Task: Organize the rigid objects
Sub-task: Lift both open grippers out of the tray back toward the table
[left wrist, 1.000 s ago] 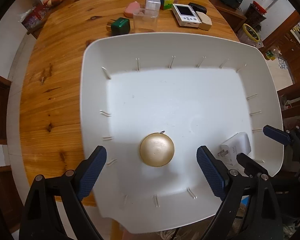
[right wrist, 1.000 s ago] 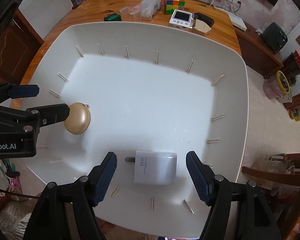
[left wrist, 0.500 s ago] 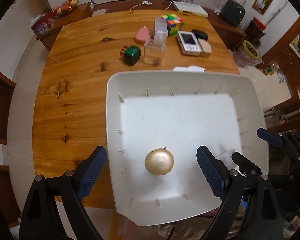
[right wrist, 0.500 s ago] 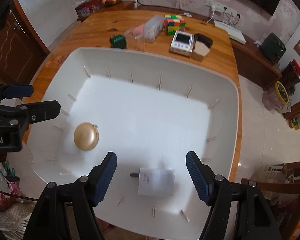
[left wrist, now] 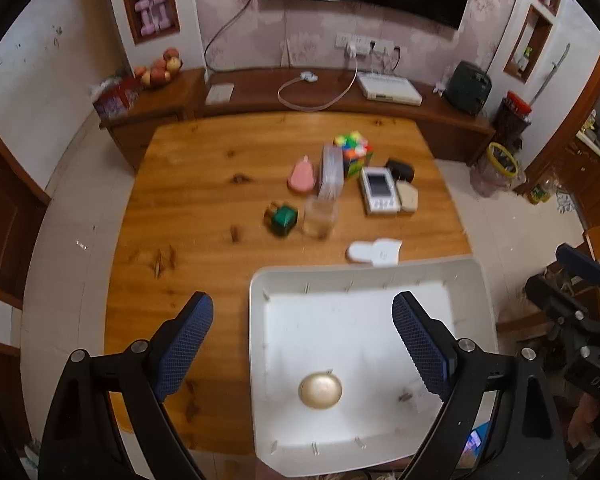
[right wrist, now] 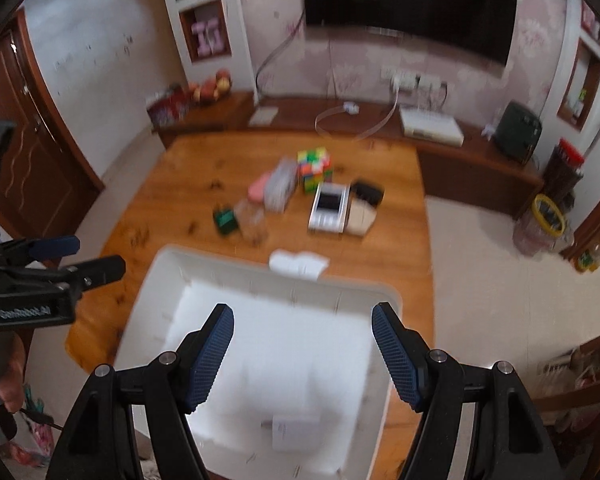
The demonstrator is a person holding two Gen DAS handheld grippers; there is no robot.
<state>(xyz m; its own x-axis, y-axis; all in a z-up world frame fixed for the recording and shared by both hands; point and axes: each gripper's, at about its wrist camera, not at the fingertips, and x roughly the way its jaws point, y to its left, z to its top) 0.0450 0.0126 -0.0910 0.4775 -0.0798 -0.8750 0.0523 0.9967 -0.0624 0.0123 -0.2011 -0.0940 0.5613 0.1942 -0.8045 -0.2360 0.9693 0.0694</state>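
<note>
A white tray (left wrist: pixel 260 320) sits at the near edge of the wooden table (left wrist: pixel 204 200). In it lie a round gold case (left wrist: pixel 320 390) and a white charger (left wrist: pixel 418 396); the charger also shows in the right wrist view (right wrist: pixel 290 432), as does the tray (right wrist: pixel 148 280). My left gripper (left wrist: pixel 302 344) is open and empty, high above the tray's left part. My right gripper (right wrist: pixel 302 354) is open and empty, high above the tray. On the table beyond the tray lie a green box (left wrist: pixel 282 220), a clear cup (left wrist: pixel 320 220), a pink case (left wrist: pixel 302 176), a Rubik's cube (left wrist: pixel 356 152) and a white device (left wrist: pixel 378 196).
A white paper slip (left wrist: pixel 374 252) lies just past the tray's far rim. A clear plastic box (left wrist: pixel 330 176), a black box (left wrist: pixel 400 170) and a beige box (left wrist: pixel 406 200) sit near the device. A sideboard (left wrist: pixel 340 96) stands behind the table. The other gripper shows at the right (left wrist: pixel 580 280).
Both grippers have risen and pulled back from the tray, still open. The tray now looks smaller, and the whole table and room come into view.
</note>
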